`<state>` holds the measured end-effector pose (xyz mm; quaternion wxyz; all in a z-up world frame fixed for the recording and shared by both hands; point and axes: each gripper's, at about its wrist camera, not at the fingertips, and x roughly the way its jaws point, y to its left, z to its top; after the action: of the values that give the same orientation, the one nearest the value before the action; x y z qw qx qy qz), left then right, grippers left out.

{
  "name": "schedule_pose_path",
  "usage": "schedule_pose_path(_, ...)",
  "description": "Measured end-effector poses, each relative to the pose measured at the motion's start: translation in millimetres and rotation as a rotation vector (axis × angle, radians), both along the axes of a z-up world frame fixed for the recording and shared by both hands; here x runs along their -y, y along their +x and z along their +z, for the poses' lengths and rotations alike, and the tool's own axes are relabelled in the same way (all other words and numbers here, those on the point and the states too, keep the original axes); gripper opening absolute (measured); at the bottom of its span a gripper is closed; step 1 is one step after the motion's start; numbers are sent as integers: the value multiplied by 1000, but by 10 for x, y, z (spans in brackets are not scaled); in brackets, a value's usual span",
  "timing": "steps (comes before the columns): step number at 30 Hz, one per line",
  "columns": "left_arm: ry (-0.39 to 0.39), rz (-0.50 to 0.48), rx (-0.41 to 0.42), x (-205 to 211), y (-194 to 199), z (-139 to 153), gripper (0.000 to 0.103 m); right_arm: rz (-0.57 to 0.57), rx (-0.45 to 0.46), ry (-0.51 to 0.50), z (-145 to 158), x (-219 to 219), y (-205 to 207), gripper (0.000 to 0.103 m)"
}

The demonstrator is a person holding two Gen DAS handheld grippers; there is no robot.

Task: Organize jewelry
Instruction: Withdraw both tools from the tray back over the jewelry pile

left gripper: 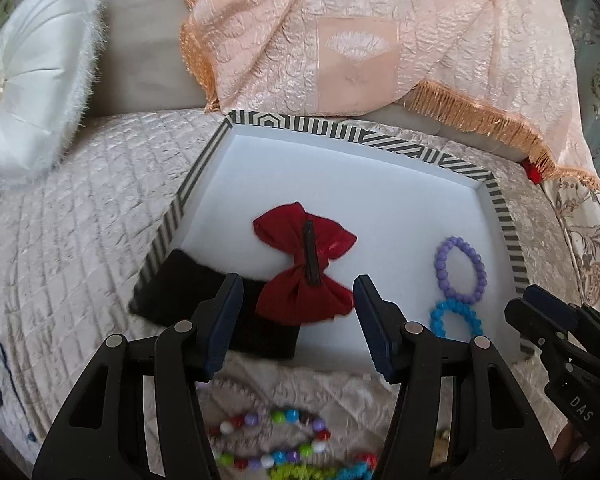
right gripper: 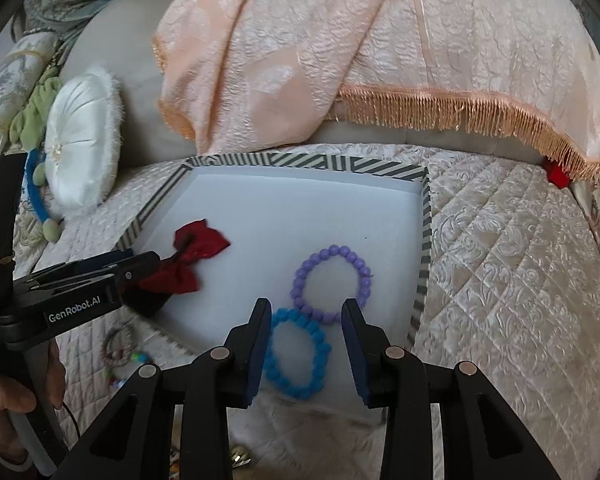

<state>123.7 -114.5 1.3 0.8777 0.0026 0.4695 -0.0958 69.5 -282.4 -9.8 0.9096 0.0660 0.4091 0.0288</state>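
Note:
A striped tray [left gripper: 340, 126] [right gripper: 300, 162] with a white floor lies on the quilted cover. In it are a red bow [left gripper: 304, 264] [right gripper: 188, 260] with a dark clip, a black cloth [left gripper: 180, 292] under the bow's near end, a purple bead bracelet [left gripper: 460, 270] [right gripper: 332, 282] and a blue bead bracelet [left gripper: 454, 320] [right gripper: 296, 354]. My left gripper [left gripper: 298, 292] [right gripper: 140, 264] hangs open just short of the bow, holding nothing. My right gripper [right gripper: 306, 308] [left gripper: 540, 312] is open over the blue bracelet, pads clear of it.
Multicoloured bead strands [left gripper: 268, 440] lie on the quilt in front of the tray. A white round cushion [left gripper: 32, 80] [right gripper: 80, 140] stands at the left. Peach fringed fabric [left gripper: 340, 40] [right gripper: 340, 40] hangs behind the tray. A hand [right gripper: 12, 400] holds the left gripper's handle.

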Motion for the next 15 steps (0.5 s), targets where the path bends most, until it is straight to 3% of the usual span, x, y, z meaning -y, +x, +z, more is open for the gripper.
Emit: schedule_pose_path(15,24,17,40,-208,-613,98,57,-42,11,-10,63,-227,-486,36)
